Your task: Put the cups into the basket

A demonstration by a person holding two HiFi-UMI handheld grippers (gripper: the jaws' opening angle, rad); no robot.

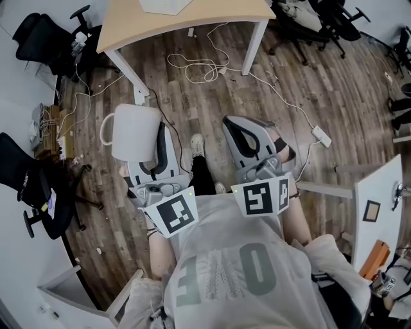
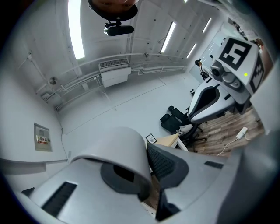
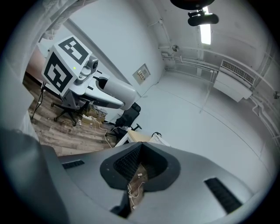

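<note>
My left gripper (image 1: 158, 146) is shut on a white cup (image 1: 133, 132), which lies on its side over the wooden floor with its handle (image 1: 106, 128) pointing left. In the left gripper view the cup's wall (image 2: 117, 151) fills the space by the jaws and the gripper (image 2: 146, 175) pinches its rim. To its right my right gripper (image 1: 249, 135) is shut, with nothing between its pads (image 3: 131, 161). Each gripper shows in the other's view: the right gripper (image 2: 227, 74), and the left gripper with the cup (image 3: 119, 92). No basket is in view.
A light wooden table (image 1: 186, 19) stands ahead, with white cables (image 1: 196, 67) trailing over the floor beneath it. Black office chairs (image 1: 38, 38) stand at the left and top right. The corner of a white desk (image 1: 376, 212) is at the right.
</note>
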